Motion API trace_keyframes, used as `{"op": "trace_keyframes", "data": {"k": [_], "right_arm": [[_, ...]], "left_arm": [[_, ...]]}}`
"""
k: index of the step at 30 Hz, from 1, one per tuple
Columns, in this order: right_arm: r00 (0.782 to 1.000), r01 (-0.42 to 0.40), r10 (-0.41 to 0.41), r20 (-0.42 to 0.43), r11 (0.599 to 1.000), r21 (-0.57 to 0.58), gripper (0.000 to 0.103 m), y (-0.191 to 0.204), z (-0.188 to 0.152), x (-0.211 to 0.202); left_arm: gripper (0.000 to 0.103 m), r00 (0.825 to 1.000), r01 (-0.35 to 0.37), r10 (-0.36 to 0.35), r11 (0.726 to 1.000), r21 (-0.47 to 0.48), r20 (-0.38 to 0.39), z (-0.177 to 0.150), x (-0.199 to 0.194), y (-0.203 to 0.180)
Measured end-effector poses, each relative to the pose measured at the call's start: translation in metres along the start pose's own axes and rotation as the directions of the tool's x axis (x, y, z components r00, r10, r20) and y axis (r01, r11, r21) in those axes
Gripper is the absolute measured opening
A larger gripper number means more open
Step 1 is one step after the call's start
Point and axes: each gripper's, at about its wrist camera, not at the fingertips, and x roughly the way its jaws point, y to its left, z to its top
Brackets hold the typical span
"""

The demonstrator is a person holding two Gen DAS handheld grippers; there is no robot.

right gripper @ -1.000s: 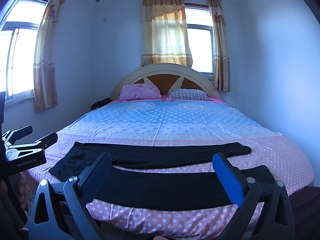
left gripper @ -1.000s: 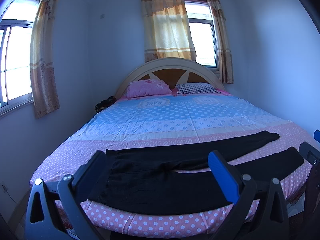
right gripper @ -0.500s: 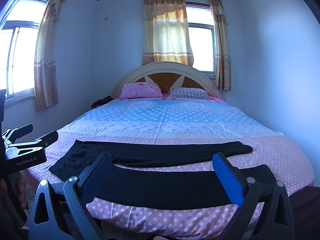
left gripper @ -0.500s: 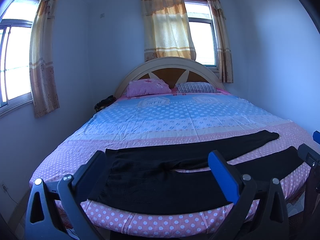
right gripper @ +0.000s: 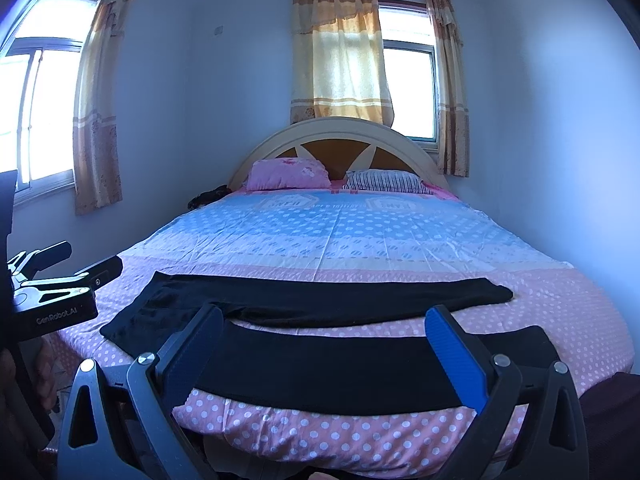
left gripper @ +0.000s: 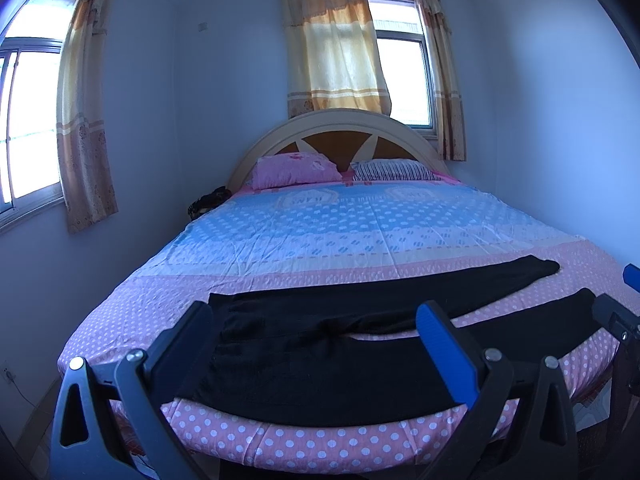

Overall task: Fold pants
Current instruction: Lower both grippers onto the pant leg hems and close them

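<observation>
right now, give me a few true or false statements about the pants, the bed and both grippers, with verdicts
1. The black pants lie spread flat across the foot of the bed. True.
2. The left gripper is clamped on the waistband. False: it is open, holding nothing.
3. The right gripper is open. True.
4. The two legs are stacked on each other. False: they lie apart, pink sheet showing between them.
5. Two pillows sit at the headboard. True.
</observation>
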Motion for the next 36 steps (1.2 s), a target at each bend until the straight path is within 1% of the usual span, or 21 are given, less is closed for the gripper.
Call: {"op": "trace_keyframes", "data": {"k": [4,7,9,12,14,15,16,18,20,21,25,26,27,28,29,30,31,32,33,34,36], "right_arm": [[0.999,-0.020,0.020,-0.033,1.000,0.012,0.101,-0.006,-0.007,0.013],[0.995,-0.079,0.081,-0.064,0.996,0.046,0.101,-0.015,-0.014,0.028],[0.989,-0.100,0.109,-0.103,0.991,0.090,0.101,-0.027,-0.020,0.045],[0.978,-0.102,0.129,-0.165,0.981,0.163,0.101,-0.047,-0.031,0.072],[0.977,-0.067,0.098,-0.192,0.985,0.162,0.101,-0.056,-0.035,0.087],[0.976,-0.039,0.068,-0.206,0.989,0.145,0.101,-0.060,-0.036,0.097],[0.975,-0.022,0.050,-0.215,0.991,0.130,0.101,-0.063,-0.036,0.105],[0.973,-0.006,0.032,-0.231,0.993,0.115,0.101,-0.071,-0.035,0.120],[0.967,0.028,-0.006,-0.255,0.996,0.082,0.101,-0.081,-0.032,0.139],[0.963,0.046,-0.028,-0.270,0.997,0.061,0.101,-0.086,-0.031,0.149],[0.939,0.099,-0.101,-0.330,0.995,-0.023,0.101,-0.104,-0.031,0.181],[0.927,0.127,-0.138,-0.349,0.990,-0.054,0.101,-0.109,-0.031,0.192],[0.919,0.138,-0.155,-0.362,0.988,-0.073,0.101,-0.114,-0.030,0.201],[0.916,0.134,-0.152,-0.370,0.988,-0.074,0.101,-0.118,-0.030,0.205],[0.912,0.129,-0.144,-0.383,0.989,-0.064,0.101,-0.125,-0.029,0.212],[0.909,0.133,-0.143,-0.391,0.990,-0.053,0.101,-0.132,-0.027,0.217],[0.908,0.137,-0.145,-0.392,0.989,-0.048,0.101,-0.136,-0.025,0.221],[0.908,0.142,-0.148,-0.393,0.989,-0.045,0.101,-0.141,-0.022,0.225],[0.908,0.147,-0.154,-0.391,0.988,-0.047,0.101,-0.144,-0.019,0.230],[0.907,0.153,-0.160,-0.389,0.987,-0.049,0.101,-0.147,-0.017,0.233],[0.908,0.158,-0.163,-0.387,0.986,-0.044,0.101,-0.153,-0.012,0.242]], "left_arm": [[0.103,1.000,0.004,-0.004,1.000,-0.009,-0.029,-0.005,0.012,0.000],[0.103,0.997,0.041,-0.043,0.999,-0.025,-0.065,-0.011,0.028,0.003],[0.103,0.991,0.074,-0.078,0.996,-0.040,-0.111,-0.015,0.048,0.009],[0.103,0.984,0.060,-0.069,0.996,-0.061,-0.167,-0.021,0.078,0.024],[0.103,0.979,-0.004,-0.008,0.998,-0.058,-0.202,-0.023,0.106,0.044],[0.103,0.975,-0.058,0.043,0.996,-0.064,-0.217,-0.023,0.123,0.062],[0.103,0.973,-0.087,0.071,0.994,-0.067,-0.218,-0.022,0.133,0.073],[0.103,0.958,-0.156,0.131,0.984,-0.081,-0.254,-0.019,0.164,0.105],[0.103,0.945,-0.187,0.159,0.980,-0.074,-0.286,-0.017,0.190,0.128],[0.103,0.933,-0.206,0.176,0.976,-0.067,-0.314,-0.017,0.206,0.141],[0.103,0.909,-0.202,0.170,0.978,-0.046,-0.380,-0.016,0.253,0.168],[0.103,0.905,-0.191,0.161,0.981,-0.038,-0.394,-0.015,0.265,0.172],[0.103,0.899,-0.188,0.158,0.982,-0.035,-0.409,-0.014,0.277,0.173],[0.101,0.901,-0.171,0.138,0.984,-0.043,-0.412,-0.014,0.284,0.177],[0.098,0.903,-0.133,0.098,0.990,-0.054,-0.418,-0.014,0.295,0.180],[0.092,0.897,-0.129,0.095,0.990,-0.050,-0.431,-0.015,0.305,0.184],[0.090,0.891,-0.128,0.094,0.991,-0.047,-0.444,-0.015,0.313,0.187],[0.088,0.885,-0.111,0.073,0.992,-0.057,-0.460,-0.016,0.320,0.190],[0.081,0.881,-0.086,0.038,0.993,-0.079,-0.472,-0.020,0.329,0.191],[0.073,0.872,-0.086,0.035,0.993,-0.082,-0.488,-0.023,0.338,0.194],[0.067,0.856,-0.083,0.026,0.993,-0.088,-0.516,-0.029,0.354,0.199]]}}
